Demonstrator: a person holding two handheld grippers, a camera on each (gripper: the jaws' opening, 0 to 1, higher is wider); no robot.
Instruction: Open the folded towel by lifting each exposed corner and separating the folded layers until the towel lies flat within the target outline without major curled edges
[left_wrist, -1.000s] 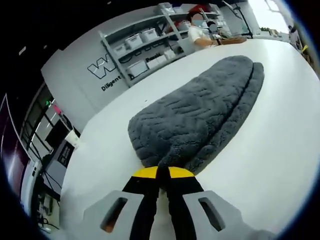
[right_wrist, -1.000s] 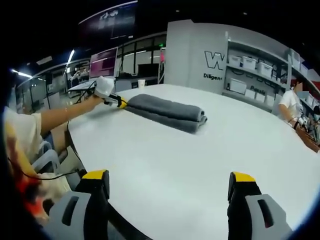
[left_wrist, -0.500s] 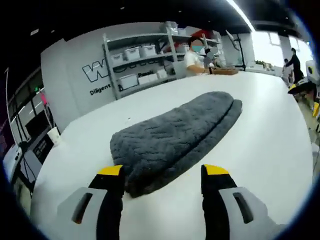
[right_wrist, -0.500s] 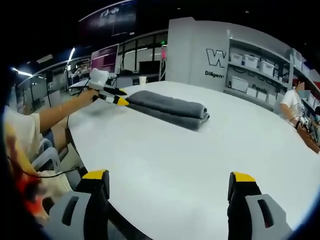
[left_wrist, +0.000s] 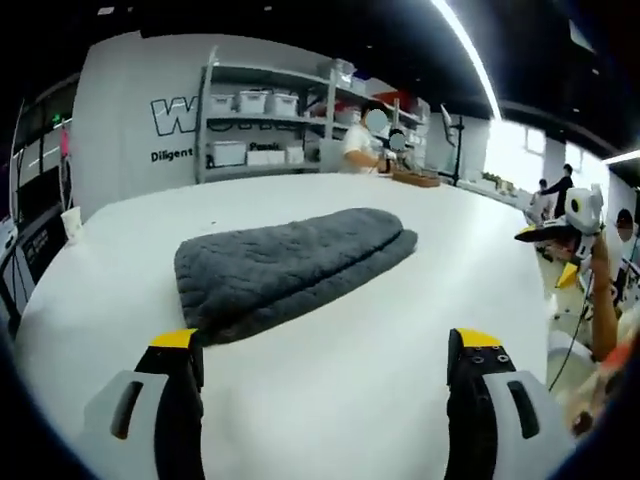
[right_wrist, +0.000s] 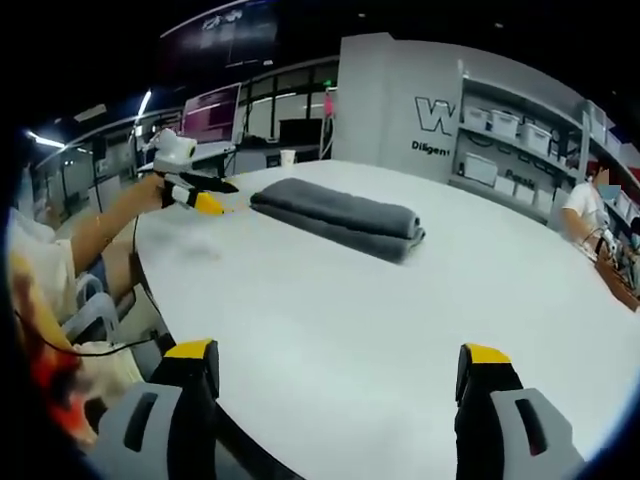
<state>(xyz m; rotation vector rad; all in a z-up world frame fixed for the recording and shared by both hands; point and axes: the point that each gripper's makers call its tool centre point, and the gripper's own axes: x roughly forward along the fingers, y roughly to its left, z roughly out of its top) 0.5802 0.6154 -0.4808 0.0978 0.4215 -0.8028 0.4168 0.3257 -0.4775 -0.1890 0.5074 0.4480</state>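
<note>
L tongs (left_wrist: 325, 350) are off the towel (left_wrist: 285, 262) now. 1 s ago they were pressed together at the near end of it, pinching or right at the fold; half a sec ago already spread w/ the towel end between the tips; now spread wide and backed away, bare counter (left_wrist: 330, 390) between the yellow tips and the towel edge. In the right gripper view the same thing reads from the side: L tongs (right_wrist: 200, 195) hang near the counter edge, apart from the towel (right_wrist: 338, 216), where before they sat touching its end.

R tongs (right_wrist: 338, 365) haven't done anything: spread wide, hovering over bare counter (right_wrist: 330, 330), well apart from the towel, same as 1 s ago. They also show at the far right of the left gripper view (left_wrist: 545, 235), held up off the counter, near the person's hand.

Towel itself: folded, a long grey roll-like bundle lying across the mid counter, layers stacked, no corner lifted. Shape looks about unchanged vs before. No target outline that I can make out on the white top.

Meaning for the task: prob. a release w/o result, or a re-grip setup. Unfolding is basically not begun. Next likely needs a fresh pinch on the top layer only at the near end; risk is grabbing all layers at once.
</note>
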